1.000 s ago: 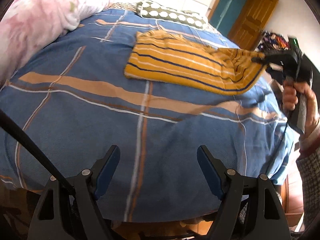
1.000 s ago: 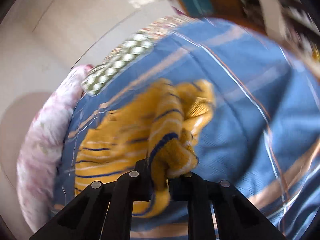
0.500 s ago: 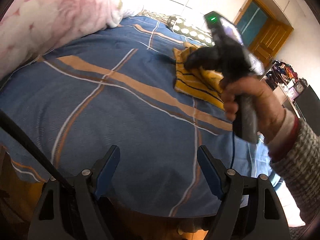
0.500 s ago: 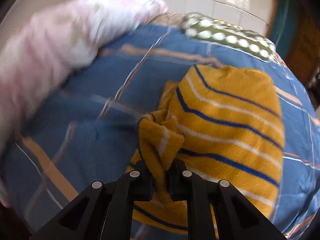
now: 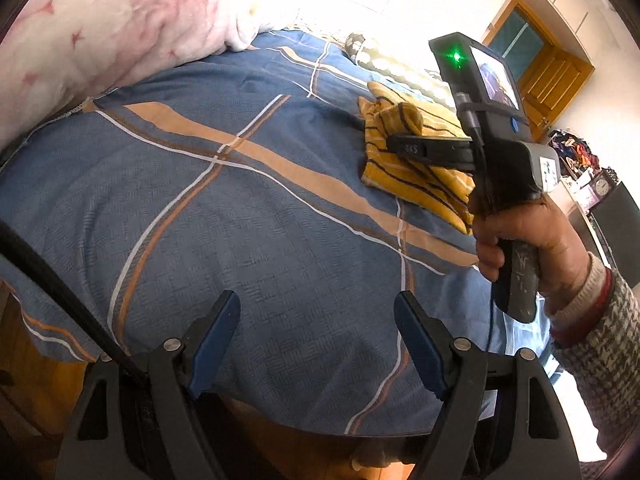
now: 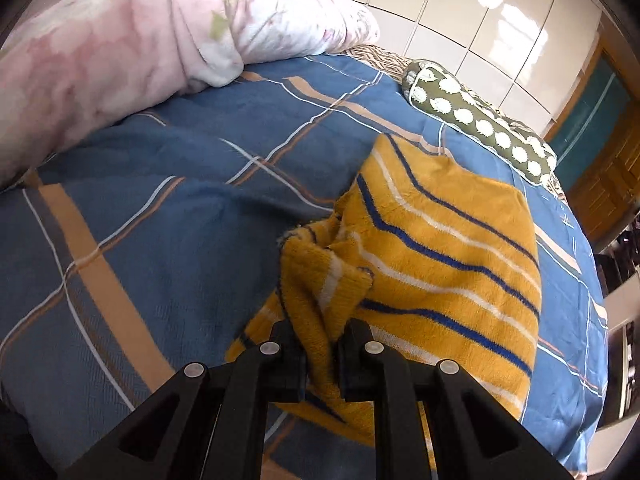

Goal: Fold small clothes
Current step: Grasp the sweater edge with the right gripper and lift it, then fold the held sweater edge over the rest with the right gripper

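A yellow garment with blue and white stripes [image 6: 448,248] lies folded over on the blue plaid bed cover [image 6: 160,208]. My right gripper [image 6: 322,334] is shut on a bunched edge of that garment, held just above its left side. From the left wrist view the same garment [image 5: 404,178] lies at the far right of the bed, with the right gripper [image 5: 394,146] and the hand [image 5: 520,236] that holds it over it. My left gripper [image 5: 318,338] hangs open over the bed's near edge, well short of the garment, with nothing between its fingers.
A pink floral quilt [image 6: 120,48] is heaped along the left side of the bed. A green bolster with white spots [image 6: 480,128] lies at the far end. Wooden doors [image 5: 548,80] and a cluttered shelf [image 5: 576,160] stand to the right. A black cable [image 5: 52,292] crosses the lower left.
The right gripper has carried the garment's edge from the right across to the left, doubling the garment over. The left gripper has shifted sideways, staying open.
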`<state>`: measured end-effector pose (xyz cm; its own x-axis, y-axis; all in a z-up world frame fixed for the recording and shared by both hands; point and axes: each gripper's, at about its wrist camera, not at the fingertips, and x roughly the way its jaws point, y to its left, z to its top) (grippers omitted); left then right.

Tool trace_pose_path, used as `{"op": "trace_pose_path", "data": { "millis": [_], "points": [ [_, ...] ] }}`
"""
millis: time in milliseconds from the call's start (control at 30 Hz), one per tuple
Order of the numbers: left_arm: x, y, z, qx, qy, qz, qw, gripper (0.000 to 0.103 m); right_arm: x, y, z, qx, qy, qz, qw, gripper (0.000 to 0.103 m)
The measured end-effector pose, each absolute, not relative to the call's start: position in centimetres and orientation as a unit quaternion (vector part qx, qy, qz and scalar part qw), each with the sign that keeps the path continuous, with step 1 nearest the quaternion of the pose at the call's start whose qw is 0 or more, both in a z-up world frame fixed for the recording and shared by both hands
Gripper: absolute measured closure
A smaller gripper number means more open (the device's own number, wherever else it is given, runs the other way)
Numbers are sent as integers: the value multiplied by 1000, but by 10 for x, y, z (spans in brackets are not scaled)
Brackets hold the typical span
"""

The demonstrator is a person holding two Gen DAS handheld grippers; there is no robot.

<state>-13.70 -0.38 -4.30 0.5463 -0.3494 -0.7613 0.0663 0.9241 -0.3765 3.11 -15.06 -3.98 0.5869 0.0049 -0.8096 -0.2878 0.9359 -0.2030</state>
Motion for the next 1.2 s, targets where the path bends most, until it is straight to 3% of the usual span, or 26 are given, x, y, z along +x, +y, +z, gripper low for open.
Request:
{"op": "trace_pose_path", "data": {
  "millis": [133, 333, 400, 433, 500, 700, 867, 1000, 1200],
  "points": [
    [-140, -10, -40, -148, 461, -125, 866, 25, 39, -166, -34, -49, 479, 162, 861, 61],
    [-142, -9, -38, -146, 458, -120, 869, 25, 21, -203, 15, 67, 447, 245, 858, 58],
    [-142, -9, -39, -146, 458, -120, 869, 25, 21, -226, 26, 74, 432, 198, 877, 67],
    [-142, -10, -40, -146, 458, -121, 868, 25, 23, -232, 27, 69, 432, 178, 881, 81],
    [-142, -12, -41, -144, 460, -124, 867, 25, 33, -241, 22, 60, 441, 143, 884, 90],
    [-145, -13, -41, -142, 462, -120, 867, 25, 71, -229, -17, 86, 470, 121, 870, 92],
    [-147, -8, -43, -146, 463, -113, 867, 25, 91, -194, -68, 115, 558, 187, 800, 92],
    [-146, -6, -44, -146, 462, -116, 867, 25, 78, -196, -54, 118, 547, 207, 802, 92],
    [-142, -13, -47, -141, 464, -126, 866, 25, 95, -238, -4, 191, 468, 186, 842, 92]
  ]
}}
